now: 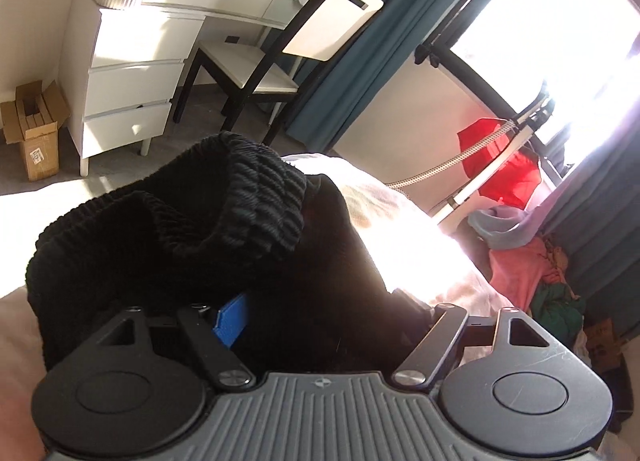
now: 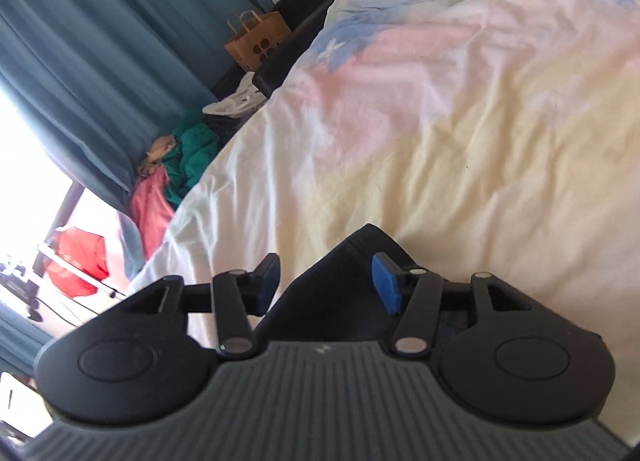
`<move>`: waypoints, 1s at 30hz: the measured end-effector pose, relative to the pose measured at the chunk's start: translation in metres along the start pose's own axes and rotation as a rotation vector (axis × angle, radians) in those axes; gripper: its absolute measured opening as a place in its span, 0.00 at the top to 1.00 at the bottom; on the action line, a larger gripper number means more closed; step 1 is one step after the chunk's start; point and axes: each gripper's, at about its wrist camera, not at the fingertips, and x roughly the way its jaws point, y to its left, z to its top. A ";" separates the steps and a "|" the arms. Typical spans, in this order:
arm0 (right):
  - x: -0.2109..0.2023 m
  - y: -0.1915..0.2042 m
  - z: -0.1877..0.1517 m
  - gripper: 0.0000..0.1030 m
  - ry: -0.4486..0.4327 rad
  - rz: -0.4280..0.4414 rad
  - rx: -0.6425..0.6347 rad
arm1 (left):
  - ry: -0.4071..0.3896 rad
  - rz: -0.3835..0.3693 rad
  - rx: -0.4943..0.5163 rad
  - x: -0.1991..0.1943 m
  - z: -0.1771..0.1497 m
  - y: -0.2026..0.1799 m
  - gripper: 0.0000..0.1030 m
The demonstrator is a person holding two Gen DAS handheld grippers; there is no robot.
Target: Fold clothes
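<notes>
black knit garment (image 1: 192, 229) buries the left tool (image 1: 320, 313), grip unclear; right tool (image 2: 326, 281) gapes apart.

- A white dressing table (image 1: 132, 73) with stacked drawers stands against the pale wall, its top crowded with small items.
- A dark-framed chair (image 1: 276, 57) with white seat and back sits beside it on grey floor.
- An open cardboard box (image 1: 34, 125) rests on the floor near the drawers.
- Teal curtains (image 1: 348, 73) flank a window (image 1: 560, 29) blazing with sunlight.
- A bed (image 2: 460, 121) with a pastel duvet takes the glare.
- A brown paper bag (image 2: 256, 41) stands by the bed's dark headboard (image 2: 304, 21).
- Red cloth (image 1: 500, 169) hangs by the window.
</notes>
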 end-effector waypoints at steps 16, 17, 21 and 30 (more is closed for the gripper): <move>-0.047 -0.126 -0.054 0.38 0.250 0.151 0.385 | 0.092 -0.308 -0.533 -0.053 -0.085 0.172 0.21; -0.042 -0.125 -0.056 0.38 0.262 0.159 0.379 | 0.095 -0.306 -0.533 -0.045 -0.089 0.172 0.21; -0.014 -0.116 -0.055 0.37 0.213 0.197 0.336 | 0.071 -0.235 -0.499 -0.004 -0.090 0.157 0.23; 0.027 -0.086 -0.048 0.73 0.095 0.195 0.269 | -0.039 -0.086 -0.611 0.023 -0.070 0.139 0.58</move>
